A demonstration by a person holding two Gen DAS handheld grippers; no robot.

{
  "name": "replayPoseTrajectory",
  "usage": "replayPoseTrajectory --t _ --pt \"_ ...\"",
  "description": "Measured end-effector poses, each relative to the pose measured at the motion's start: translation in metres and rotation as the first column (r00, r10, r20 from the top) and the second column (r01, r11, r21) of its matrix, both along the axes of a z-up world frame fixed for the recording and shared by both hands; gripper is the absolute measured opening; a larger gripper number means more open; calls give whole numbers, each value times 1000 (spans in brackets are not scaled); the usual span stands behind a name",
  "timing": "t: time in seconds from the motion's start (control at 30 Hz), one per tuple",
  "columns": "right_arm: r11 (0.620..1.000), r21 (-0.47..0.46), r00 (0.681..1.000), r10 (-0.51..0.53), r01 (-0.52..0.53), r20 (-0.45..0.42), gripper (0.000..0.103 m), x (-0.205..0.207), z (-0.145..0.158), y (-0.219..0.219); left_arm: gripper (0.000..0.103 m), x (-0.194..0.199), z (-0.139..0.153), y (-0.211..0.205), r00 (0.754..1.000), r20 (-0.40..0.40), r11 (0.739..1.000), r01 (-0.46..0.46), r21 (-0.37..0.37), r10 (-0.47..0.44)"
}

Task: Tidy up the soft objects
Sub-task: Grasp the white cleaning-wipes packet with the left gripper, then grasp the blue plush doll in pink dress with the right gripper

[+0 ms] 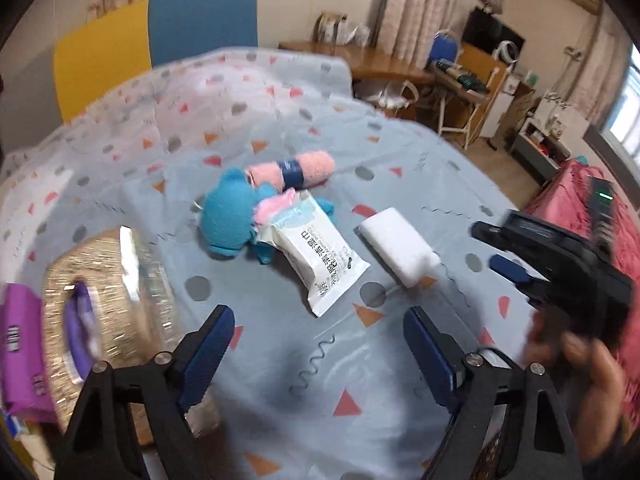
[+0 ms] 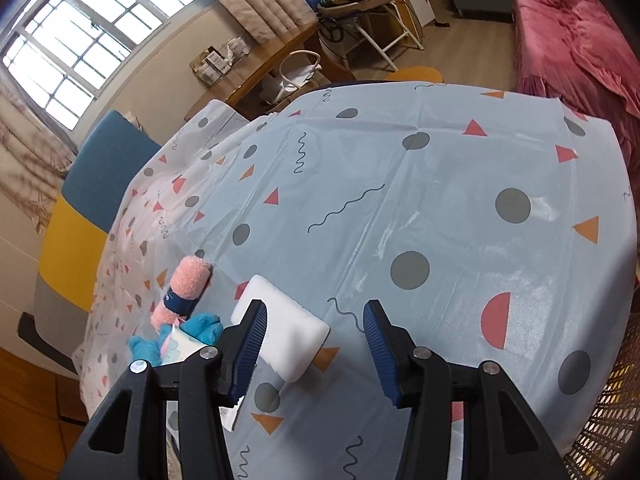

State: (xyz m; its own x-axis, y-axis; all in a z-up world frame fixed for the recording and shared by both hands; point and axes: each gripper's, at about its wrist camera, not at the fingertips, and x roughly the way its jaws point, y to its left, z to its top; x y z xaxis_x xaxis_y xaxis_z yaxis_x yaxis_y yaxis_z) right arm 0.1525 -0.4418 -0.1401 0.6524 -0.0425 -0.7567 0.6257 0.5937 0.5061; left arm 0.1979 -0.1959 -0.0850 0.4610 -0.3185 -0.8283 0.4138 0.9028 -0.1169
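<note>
A blue plush toy point(image 1: 232, 216), a rolled pink towel with a blue band point(image 1: 294, 170), a white wipes pack point(image 1: 320, 260) and a white sponge block point(image 1: 398, 250) lie on the patterned table. My left gripper point(image 1: 318, 344) is open and empty, above the cloth in front of the wipes pack. My right gripper point(image 2: 316, 332) is open and empty, just over the near end of the sponge point(image 2: 286, 332). It also shows at the right in the left wrist view point(image 1: 532, 256). The towel point(image 2: 186, 288) and plush point(image 2: 200, 330) show left of its fingers.
A gold wicker basket point(image 1: 108, 320) holding a purple item stands at the left, with a purple pack point(image 1: 20, 348) beside it. A woven basket edge point(image 2: 612, 412) is at the right. Chairs, a desk and a pink bed surround the table.
</note>
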Motion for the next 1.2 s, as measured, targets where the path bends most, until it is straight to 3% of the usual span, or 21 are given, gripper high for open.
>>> replayPoseTrajectory --t 0.2,0.57,0.6,0.63,0.67,0.77,1.03,1.2 --pt "1000 -4 999 31 -31 23 51 3 4 3 86 47 -35 -23 988 -101 994 -112 20 113" --pt "992 46 992 116 -118 51 51 11 0 13 88 110 -81 -59 947 -164 960 -263 99 276" --pt "991 49 991 120 -123 53 51 12 -1 13 86 112 -87 -59 947 -174 962 -254 100 268" --pt "991 51 991 124 -127 52 51 12 -1 14 69 113 -90 -60 950 -184 966 -240 92 253" --pt "990 55 990 128 -130 52 51 13 -2 14 63 110 -94 -58 953 -203 974 -214 73 225" --pt "990 65 991 125 -128 55 51 12 -3 13 57 94 -91 -50 964 -189 983 -182 41 186" --pt "990 79 992 114 -117 51 51 11 -5 10 57 9 -92 -31 980 -200 1000 8 14 -5" --pt "989 97 993 110 -113 38 51 10 -9 8 57 -40 -91 -18 986 -135 994 100 36 -95"
